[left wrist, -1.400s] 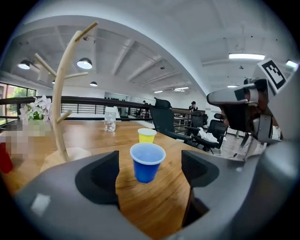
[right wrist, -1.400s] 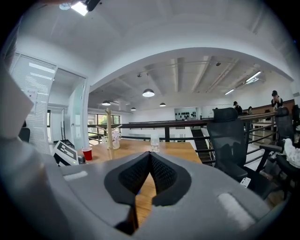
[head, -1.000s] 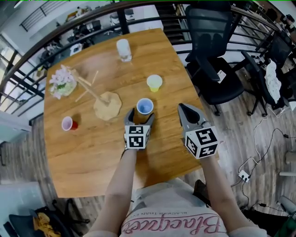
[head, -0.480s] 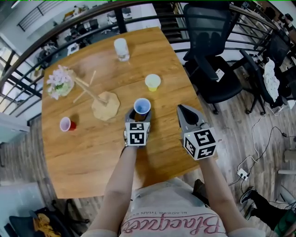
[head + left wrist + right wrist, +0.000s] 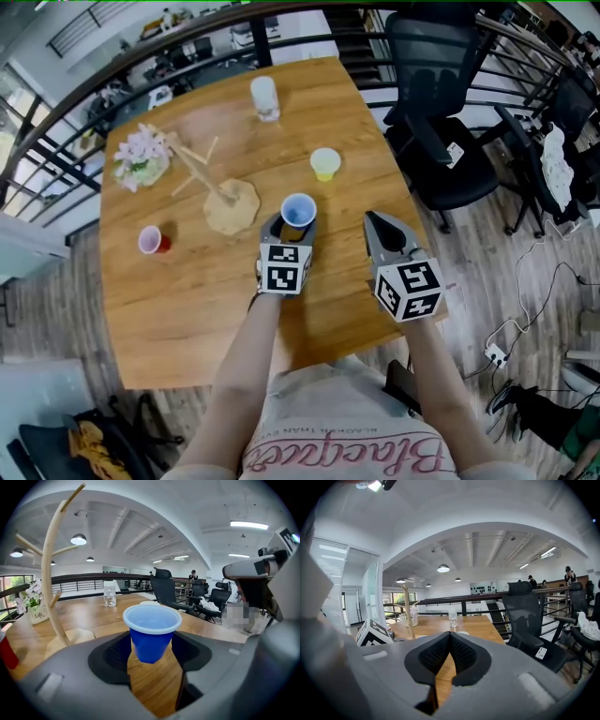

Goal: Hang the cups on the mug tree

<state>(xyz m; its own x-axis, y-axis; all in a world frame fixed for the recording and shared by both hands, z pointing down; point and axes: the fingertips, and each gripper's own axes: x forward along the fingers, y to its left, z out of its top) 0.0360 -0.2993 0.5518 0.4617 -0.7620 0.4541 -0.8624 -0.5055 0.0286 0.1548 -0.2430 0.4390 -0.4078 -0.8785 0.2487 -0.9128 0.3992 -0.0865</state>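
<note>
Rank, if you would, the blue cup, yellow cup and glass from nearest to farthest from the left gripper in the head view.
1. blue cup, between the jaws of the left gripper.
2. yellow cup, ahead, slightly right.
3. glass, near the far edge.

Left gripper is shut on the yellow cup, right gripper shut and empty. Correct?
Wrong cup. The left gripper is shut on the blue cup, not the yellow one; the left gripper view shows it between the pads. The yellow cup stands apart on the table. The right gripper is shut and empty, as you said.
</note>
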